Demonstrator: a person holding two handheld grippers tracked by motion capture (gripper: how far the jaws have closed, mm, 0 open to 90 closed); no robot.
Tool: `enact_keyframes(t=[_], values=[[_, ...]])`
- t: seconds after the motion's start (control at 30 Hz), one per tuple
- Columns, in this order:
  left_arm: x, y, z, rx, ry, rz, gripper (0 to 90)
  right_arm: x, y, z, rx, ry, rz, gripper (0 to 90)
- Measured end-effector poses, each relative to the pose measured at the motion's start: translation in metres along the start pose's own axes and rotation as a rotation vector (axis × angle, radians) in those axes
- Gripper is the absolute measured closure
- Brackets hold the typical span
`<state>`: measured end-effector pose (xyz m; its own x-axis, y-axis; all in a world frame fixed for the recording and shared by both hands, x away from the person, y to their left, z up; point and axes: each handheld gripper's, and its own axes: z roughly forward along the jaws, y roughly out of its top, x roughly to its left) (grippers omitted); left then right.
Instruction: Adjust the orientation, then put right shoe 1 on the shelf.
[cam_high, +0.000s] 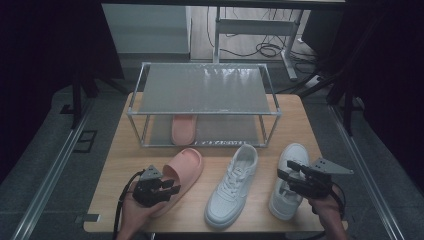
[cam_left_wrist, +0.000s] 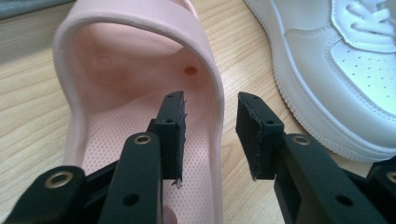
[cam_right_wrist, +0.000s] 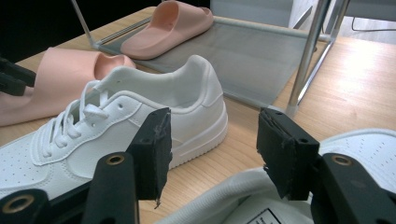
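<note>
A pink slipper (cam_high: 186, 170) lies on the wooden table (cam_high: 125, 165) at the front left. My left gripper (cam_high: 172, 189) is at its heel end, open. In the left gripper view the jaws (cam_left_wrist: 210, 126) straddle the slipper's (cam_left_wrist: 116, 70) side wall, one pad inside and one outside, with a gap showing on the outer side. A white sneaker (cam_high: 232, 185) lies in the middle and a second white sneaker (cam_high: 296, 152) at the right. My right gripper (cam_high: 287, 169) hovers open over that second sneaker (cam_right_wrist: 359, 144); nothing sits between its jaws (cam_right_wrist: 212, 149).
A metal-framed two-shelf rack (cam_high: 202, 114) stands at the back of the table. Another pink slipper (cam_high: 183, 129) rests on its lower shelf (cam_right_wrist: 261, 60). The middle sneaker (cam_right_wrist: 140, 116) lies between the two grippers. Dark floor and cables surround the table.
</note>
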<state>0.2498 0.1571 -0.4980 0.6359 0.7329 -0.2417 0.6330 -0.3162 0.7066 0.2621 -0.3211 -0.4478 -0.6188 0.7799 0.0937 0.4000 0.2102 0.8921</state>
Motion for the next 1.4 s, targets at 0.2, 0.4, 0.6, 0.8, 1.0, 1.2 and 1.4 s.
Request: enact_keyframes(t=[0.2, 0.4, 0.6, 0.8, 1.0, 1.2, 1.4], values=[[-0.002, 0.003, 0.008, 0.014, -0.003, 0.005, 63.2, -0.001, -0.001, 0.001, 0.006, -0.001, 0.001, 45.4], [-0.006, 0.009, 0.021, 0.034, -0.009, 0.020, 63.6, -0.001, -0.003, -0.001, 0.005, -0.009, 0.006, 45.3], [-0.011, 0.015, 0.032, 0.042, 0.037, 0.053, 71.1, 0.000, -0.002, -0.001, 0.008, -0.007, 0.001, 45.3], [-0.010, 0.017, 0.036, 0.039, 0.060, 0.041, 78.0, 0.000, -0.003, 0.001, 0.013, -0.005, 0.000, 45.4], [-0.011, 0.017, 0.035, 0.039, 0.073, 0.036, 81.7, 0.001, -0.003, 0.001, 0.011, -0.005, -0.002, 45.3], [-0.014, 0.019, 0.031, 0.019, 0.088, 0.027, 83.4, 0.001, -0.002, -0.001, 0.004, -0.005, 0.003, 45.3], [-0.019, 0.027, 0.025, -0.015, 0.098, 0.009, 83.4, 0.000, -0.001, -0.004, -0.009, -0.004, 0.009, 45.4]])
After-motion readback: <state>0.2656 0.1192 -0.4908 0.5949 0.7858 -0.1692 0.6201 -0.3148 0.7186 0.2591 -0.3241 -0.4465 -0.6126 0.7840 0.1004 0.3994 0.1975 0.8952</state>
